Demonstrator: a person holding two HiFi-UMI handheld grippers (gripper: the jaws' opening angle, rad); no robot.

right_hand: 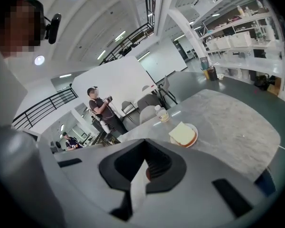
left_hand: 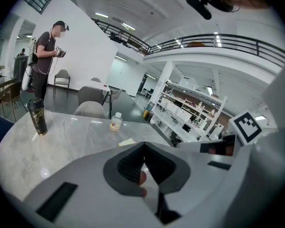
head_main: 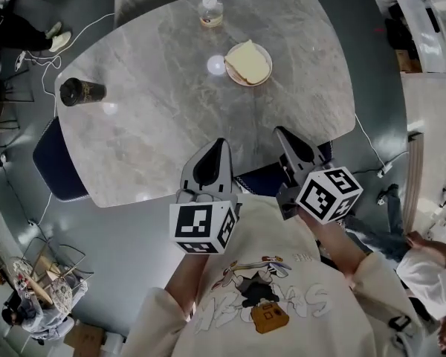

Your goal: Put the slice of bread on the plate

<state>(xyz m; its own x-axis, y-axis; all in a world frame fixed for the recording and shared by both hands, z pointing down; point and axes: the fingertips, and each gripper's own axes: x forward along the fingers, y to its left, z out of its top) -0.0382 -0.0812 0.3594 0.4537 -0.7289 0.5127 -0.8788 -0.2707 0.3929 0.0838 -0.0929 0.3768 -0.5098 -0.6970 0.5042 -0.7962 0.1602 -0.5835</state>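
On the table (head_main: 171, 125), bread (head_main: 249, 62) lies on the plate (head_main: 265, 52), beyond right gripper (head_main: 282, 132).

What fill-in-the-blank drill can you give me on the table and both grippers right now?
The slice of bread lies on the ____. Beyond it, near the far edge of the table, stands a small ____. The fingers of the left gripper and right gripper are ____, holding nothing.
Missing: plate; bottle; shut.

The near half of the marble table (head_main: 171, 147) is open. Beyond stand the plate (head_main: 245, 82) bearing bread (head_main: 248, 62), a small bottle (head_main: 211, 12) behind it, and a dark tumbler (head_main: 82, 91) at the left edge.
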